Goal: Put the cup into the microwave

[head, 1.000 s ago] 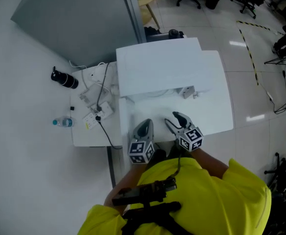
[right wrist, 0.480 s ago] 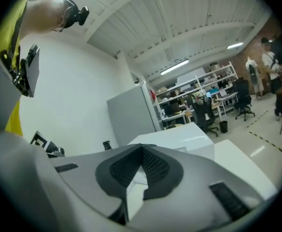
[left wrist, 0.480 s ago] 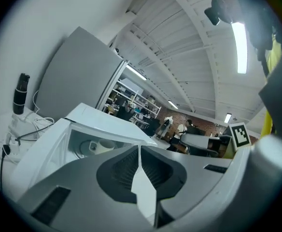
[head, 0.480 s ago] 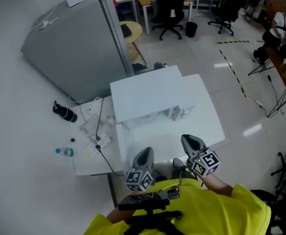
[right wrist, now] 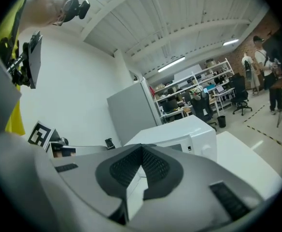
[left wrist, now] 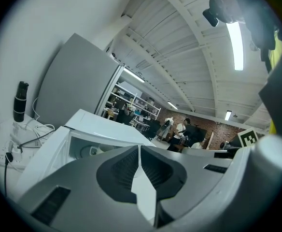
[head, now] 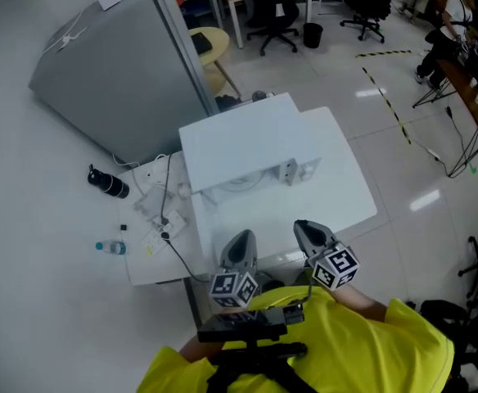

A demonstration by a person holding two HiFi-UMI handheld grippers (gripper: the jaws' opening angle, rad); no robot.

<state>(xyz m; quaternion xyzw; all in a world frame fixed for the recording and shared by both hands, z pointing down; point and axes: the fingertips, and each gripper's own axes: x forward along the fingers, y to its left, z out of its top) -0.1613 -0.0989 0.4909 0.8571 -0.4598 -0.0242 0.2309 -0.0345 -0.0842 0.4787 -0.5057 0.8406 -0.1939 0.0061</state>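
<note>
Small pale cup (head: 288, 171), apparently already inside the open microwave (head: 247, 142), toward the right of the cavity, just beside the round turntable ring (head: 243, 182). Also faintly visible in the left gripper view (left wrist: 101, 149), too small for detail. No handle or contents discernible.

Probably light, stiff and breakable, with a smooth wall likely to slip under a loose pinch. Best taken across the rim or squarely on the side wall, kept upright, with gentle pressure.

Microwave white, on a white counter (head: 345, 195), door (left wrist: 47, 151) seemingly swung open at the left toward the near edge.

At the near edge of the counter, left hand-held gripper (head: 240, 242) and right hand-held gripper (head: 303, 229), side by side, well apart from the cup, pointing toward the microwave. Jaws of the left (left wrist: 139, 151) pressed together with nothing between them. Jaws of the right (right wrist: 142, 153) likewise closed and empty. Task judged as good as finished, with only the door perhaps left to shut.

Counted: one cup, one microwave, one counter, two hand-held grippers.

Left of the counter, on a lower white surface: one dark bottle (head: 108, 181), one clear water bottle (head: 110, 248), one tangle of cables with a power strip (head: 159, 215). Far left, one large grey panel (head: 116, 80). Far behind, several office chairs and desks.
</note>
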